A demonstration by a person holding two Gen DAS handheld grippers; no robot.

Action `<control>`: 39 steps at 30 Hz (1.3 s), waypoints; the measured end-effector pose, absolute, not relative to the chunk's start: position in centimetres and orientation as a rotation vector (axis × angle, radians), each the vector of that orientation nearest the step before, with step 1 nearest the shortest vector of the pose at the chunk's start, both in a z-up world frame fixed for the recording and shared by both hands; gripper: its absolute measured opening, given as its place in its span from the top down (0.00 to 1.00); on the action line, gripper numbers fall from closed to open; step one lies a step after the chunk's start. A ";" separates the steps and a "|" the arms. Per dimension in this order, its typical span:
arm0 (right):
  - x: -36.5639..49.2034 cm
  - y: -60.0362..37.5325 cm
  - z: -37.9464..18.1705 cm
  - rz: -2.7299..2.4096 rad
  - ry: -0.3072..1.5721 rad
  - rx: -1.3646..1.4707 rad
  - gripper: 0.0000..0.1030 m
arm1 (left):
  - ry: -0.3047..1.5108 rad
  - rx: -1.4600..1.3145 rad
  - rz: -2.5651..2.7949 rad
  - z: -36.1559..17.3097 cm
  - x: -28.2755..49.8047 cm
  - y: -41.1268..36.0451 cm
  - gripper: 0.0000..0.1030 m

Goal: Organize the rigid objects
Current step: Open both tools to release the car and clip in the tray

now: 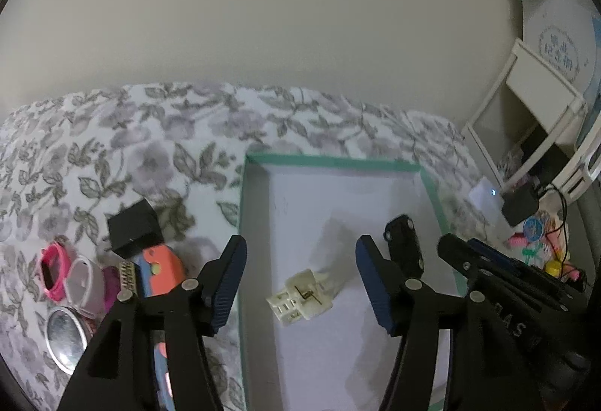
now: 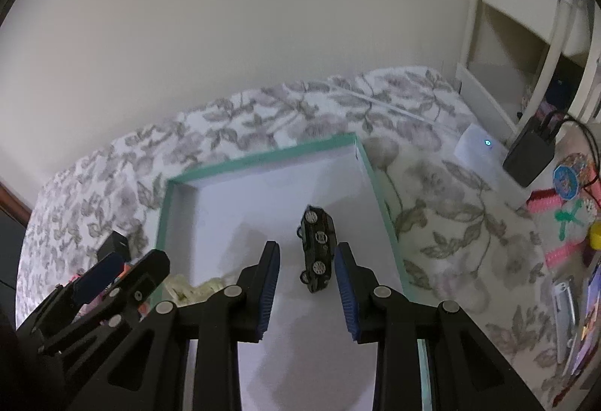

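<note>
Right gripper: spread, empty; black toy car lies overturned between and just beyond its fingertips, long axis along the fingers. Left gripper: spread, above cream connector. Both items in green-rimmed tray, on floral bed. Pale wall behind.

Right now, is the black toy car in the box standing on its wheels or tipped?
Tipped. The black toy car shows its underside and wheels to the camera, lying inside the green-rimmed box.

Round blue stamp of Chinese characters on white board, too blurred to read. Pale letters, perhaps "AS", on right gripper body.
</note>
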State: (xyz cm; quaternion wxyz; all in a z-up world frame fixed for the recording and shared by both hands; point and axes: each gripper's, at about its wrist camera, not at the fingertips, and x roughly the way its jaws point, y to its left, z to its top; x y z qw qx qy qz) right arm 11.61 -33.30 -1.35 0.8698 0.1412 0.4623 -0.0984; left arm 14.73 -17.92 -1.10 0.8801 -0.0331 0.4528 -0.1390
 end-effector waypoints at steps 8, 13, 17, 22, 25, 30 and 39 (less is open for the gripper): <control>11.4 -33.3 0.0 -0.200 0.944 0.300 0.67 | 0.945 -0.112 -0.253 0.0 15.2 -16.0 0.28; 11.6 -33.2 -1.1 -0.223 0.984 0.282 0.62 | 0.957 -0.100 -0.194 -0.6 15.6 -15.2 0.16; 11.8 -33.1 -2.3 -0.229 1.015 0.263 0.49 | 0.971 -0.114 -0.145 -1.5 16.0 -14.1 0.12; 12.0 -32.9 -3.4 -0.228 1.039 0.245 0.38 | 1.008 -0.143 -0.127 -2.6 16.6 -12.6 0.05; 12.0 -32.9 -3.6 -0.232 1.037 0.236 0.34 | 1.016 -0.162 -0.120 -2.9 16.8 -12.0 0.05; 12.1 -32.7 -3.8 -0.219 1.031 0.232 0.21 | 1.033 -0.174 -0.125 -3.3 17.0 -11.7 0.05; 12.2 -32.5 -3.8 -0.197 1.006 0.227 0.00 | 1.049 -0.193 -0.118 -3.7 17.2 -11.4 0.04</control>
